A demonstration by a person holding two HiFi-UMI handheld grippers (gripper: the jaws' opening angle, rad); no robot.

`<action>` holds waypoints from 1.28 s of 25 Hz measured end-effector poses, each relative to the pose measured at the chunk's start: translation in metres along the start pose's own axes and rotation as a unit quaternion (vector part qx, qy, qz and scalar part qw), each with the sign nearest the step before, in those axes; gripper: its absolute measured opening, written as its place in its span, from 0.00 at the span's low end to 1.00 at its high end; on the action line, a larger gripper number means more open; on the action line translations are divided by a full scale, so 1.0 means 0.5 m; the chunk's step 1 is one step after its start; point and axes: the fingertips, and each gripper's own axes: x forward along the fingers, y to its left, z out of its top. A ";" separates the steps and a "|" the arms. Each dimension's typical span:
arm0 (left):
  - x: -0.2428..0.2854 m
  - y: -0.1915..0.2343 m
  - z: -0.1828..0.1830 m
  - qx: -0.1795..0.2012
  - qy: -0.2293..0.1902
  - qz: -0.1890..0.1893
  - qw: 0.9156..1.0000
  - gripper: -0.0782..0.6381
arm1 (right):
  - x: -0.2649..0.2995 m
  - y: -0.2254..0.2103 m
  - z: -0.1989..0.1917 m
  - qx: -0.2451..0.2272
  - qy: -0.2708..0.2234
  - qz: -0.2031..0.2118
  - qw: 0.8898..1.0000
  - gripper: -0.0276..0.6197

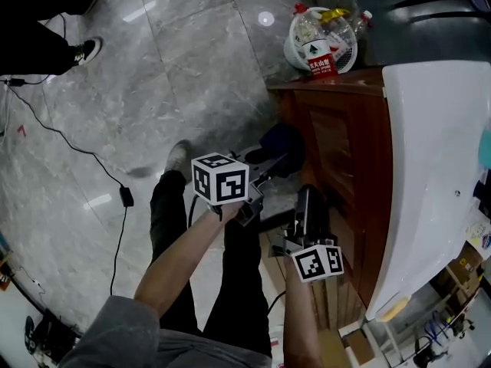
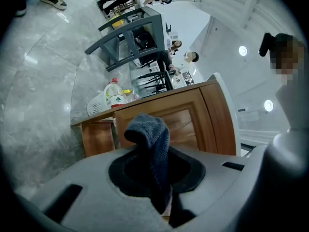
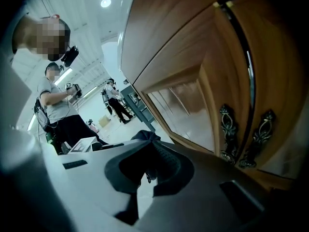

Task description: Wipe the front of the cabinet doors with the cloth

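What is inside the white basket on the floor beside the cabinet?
Clear plastic bottles, one with a red label, and a yellow item sit in the white basket. Whatever lies beneath them is covered.

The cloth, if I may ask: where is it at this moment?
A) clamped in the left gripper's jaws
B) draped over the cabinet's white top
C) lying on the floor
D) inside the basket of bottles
A: the left gripper view shows the dark cloth pinched between the jaws of the left gripper, with the wooden cabinet door beyond it.
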 end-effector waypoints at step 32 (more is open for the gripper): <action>0.191 0.156 -0.093 -0.013 0.032 0.006 0.999 0.19 | 0.040 -0.113 -0.062 0.018 0.015 0.004 1.000 0.06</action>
